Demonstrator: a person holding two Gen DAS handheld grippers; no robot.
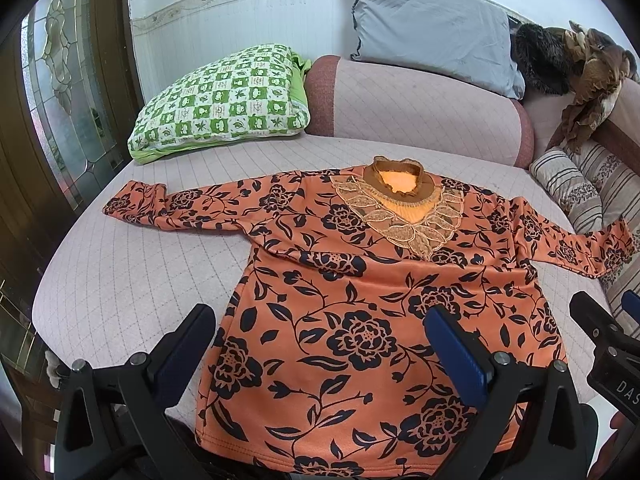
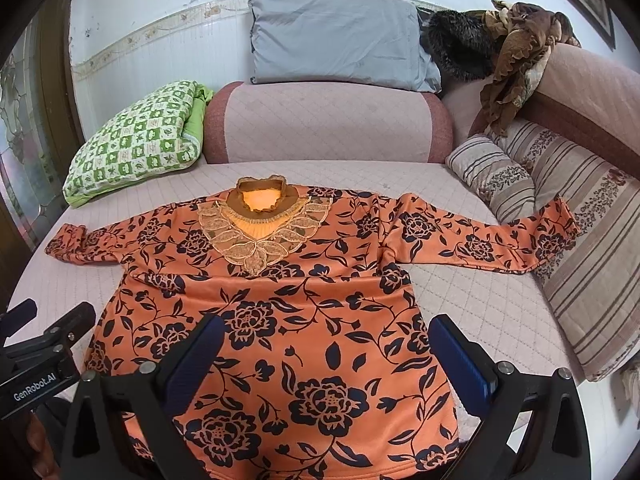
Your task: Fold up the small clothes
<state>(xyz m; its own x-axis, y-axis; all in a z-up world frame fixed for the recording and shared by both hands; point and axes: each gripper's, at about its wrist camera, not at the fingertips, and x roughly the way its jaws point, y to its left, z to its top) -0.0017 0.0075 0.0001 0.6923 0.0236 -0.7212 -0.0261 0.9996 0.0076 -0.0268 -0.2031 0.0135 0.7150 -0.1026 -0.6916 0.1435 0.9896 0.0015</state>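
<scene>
An orange long-sleeved top [image 1: 360,300] [image 2: 280,304] with black flowers and a lace collar lies flat, front up, on the pink quilted sofa seat [image 1: 120,272] [image 2: 472,300]. Both sleeves are spread out sideways. The collar points away from me and the hem is nearest. My left gripper [image 1: 320,328] stands open above the hem's left part, nothing between its blue pads. My right gripper [image 2: 326,334] is open above the hem's right part, also holding nothing. Each gripper shows at the edge of the other's view.
A green checked pillow [image 1: 224,100] [image 2: 132,136] lies at the back left, and a grey pillow [image 1: 436,32] [image 2: 340,36] rests on the backrest. Striped cushions [image 2: 496,176] and a brown cloth heap [image 2: 512,60] fill the right side. A glazed wooden door [image 1: 60,100] stands left.
</scene>
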